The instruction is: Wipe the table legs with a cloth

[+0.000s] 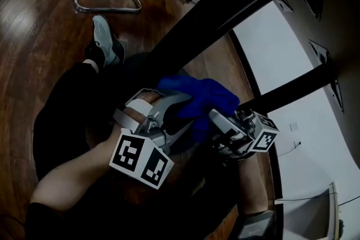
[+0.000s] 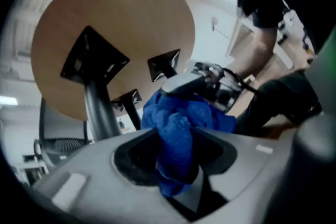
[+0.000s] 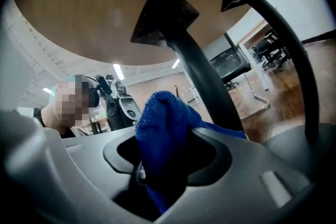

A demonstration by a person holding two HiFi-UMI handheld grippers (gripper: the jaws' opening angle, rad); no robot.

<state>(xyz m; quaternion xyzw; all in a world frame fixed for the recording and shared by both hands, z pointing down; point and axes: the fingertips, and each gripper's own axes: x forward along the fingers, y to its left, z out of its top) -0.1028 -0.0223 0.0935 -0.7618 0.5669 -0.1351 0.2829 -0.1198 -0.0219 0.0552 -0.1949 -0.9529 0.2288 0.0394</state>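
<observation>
The left tool and right tool are each clamped on a bunched end of the blue cloth. The cloth spans between them, just beside a dark leg. Overhead is the round wooden surface, seen from below. Beyond lie a dark wood floor and a chrome chair base.

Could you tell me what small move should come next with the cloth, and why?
Probably press the blue cloth against the black table leg and slide it along. Both the left gripper and the right gripper are clamped on the cloth, and the leg stands right beside it; whether they touch I cannot tell.
</observation>
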